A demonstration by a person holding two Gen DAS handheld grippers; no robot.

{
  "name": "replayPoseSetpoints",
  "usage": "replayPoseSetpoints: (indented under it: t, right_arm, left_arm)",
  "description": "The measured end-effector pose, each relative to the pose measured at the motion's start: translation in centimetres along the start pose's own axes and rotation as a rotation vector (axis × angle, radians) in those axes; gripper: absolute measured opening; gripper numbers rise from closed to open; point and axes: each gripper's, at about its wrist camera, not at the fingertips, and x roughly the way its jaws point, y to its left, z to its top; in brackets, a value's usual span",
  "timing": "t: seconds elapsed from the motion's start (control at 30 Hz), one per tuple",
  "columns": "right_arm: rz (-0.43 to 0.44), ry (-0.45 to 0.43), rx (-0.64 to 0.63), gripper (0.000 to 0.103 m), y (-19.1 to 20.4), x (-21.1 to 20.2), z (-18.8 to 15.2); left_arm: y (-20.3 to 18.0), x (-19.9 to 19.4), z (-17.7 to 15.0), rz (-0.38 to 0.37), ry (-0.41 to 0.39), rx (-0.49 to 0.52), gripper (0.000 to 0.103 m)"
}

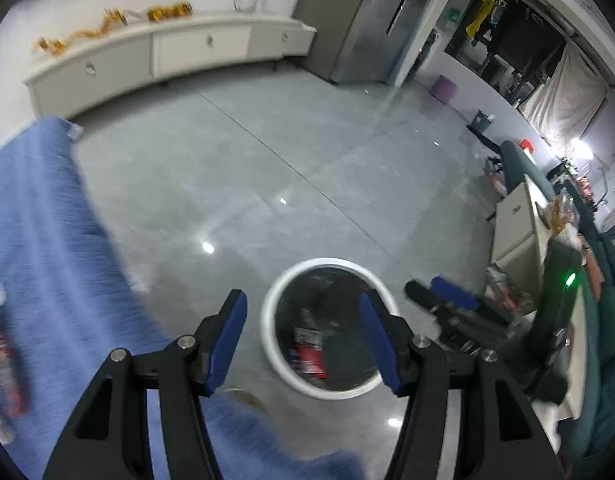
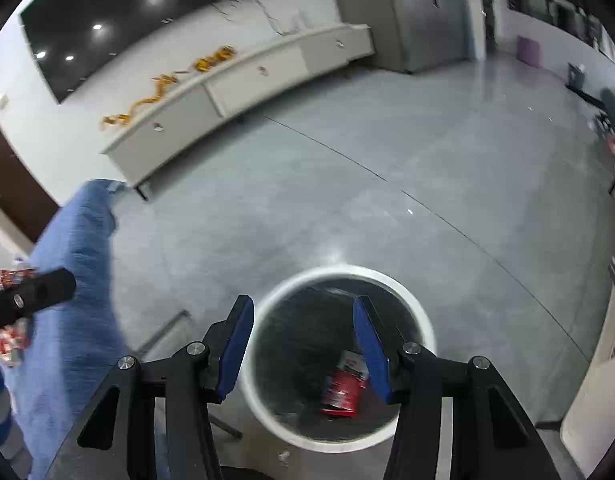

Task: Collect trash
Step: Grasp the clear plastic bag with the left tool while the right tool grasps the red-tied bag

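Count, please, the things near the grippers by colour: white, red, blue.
White: 1, the round white-rimmed trash bin
Red: 1, the red crumpled wrapper inside the bin
Blue: 1, the blue cloth-covered surface beside the bin
Total: 3

Colours under my tongs
White-rimmed bin (image 2: 263, 412), black inside; red-and-white wrapper (image 2: 341, 390); blue cloth (image 2: 73, 300); grey floor (image 2: 347, 200); my blue pads (image 2: 237, 354).

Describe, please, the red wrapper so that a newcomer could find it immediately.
On the grey tiled floor stands a round bin with a white rim and dark inside. The red wrapper lies at its bottom, the only bright red thing in there.
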Motion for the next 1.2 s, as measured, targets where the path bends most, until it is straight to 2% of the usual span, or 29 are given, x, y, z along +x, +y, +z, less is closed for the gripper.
replayPoseSetpoints:
  t: [0.13, 0.3, 0.47, 0.53, 0.67, 0.8, 0.93, 1.03, 1.2]
  right_arm:
    - [0.07, -0.022, -0.092, 0.049, 5.2, -2.0, 0.7]
    - [0.158, -0.045, -0.199, 0.051, 11.8, -4.0, 1.0]
    - [0.216, -0.077, -0.261, 0.053, 16.3, -5.9, 1.6]
    - [0.245, -0.081, -0.282, 0.054, 18.0, -6.3, 1.7]
    - [0.292, -0.07, -0.332, 0.055, 21.5, -6.3, 1.2]
    - [0.319, -0.04, -0.387, 0.055, 25.1, -4.9, 0.0]
    - [0.338, 0.023, -0.443, 0.055, 28.5, -1.8, -0.9]
    - [0.363, 0.084, -0.467, 0.055, 30.5, 1.2, -1.8]
    - [0.346, 0.176, -0.492, 0.055, 33.3, 6.4, -2.8]
  left_arm:
    - [3.1, -4.5, -2.4, 0.049, -0.038, -0.002, 0.057]
    - [9.2, -10.1, -6.2, 0.12, -0.09, -0.065, 0.057]
    - [15.5, -16.3, -9.5, 0.201, -0.169, -0.144, 0.057]
    - [17.8, -18.5, -10.8, 0.228, -0.201, -0.178, 0.06]
    - [21.2, -21.2, -13.2, 0.287, -0.234, -0.226, 0.064]
    - [23.4, -22.0, -14.7, 0.32, -0.226, -0.247, 0.064]
    - [24.8, -20.9, -16.6, 0.324, -0.167, -0.221, 0.064]
    - [25.3, -19.4, -18.0, 0.303, -0.118, -0.225, 0.064]
    - [26.0, -18.1, -19.6, 0.281, -0.073, -0.246, 0.064]
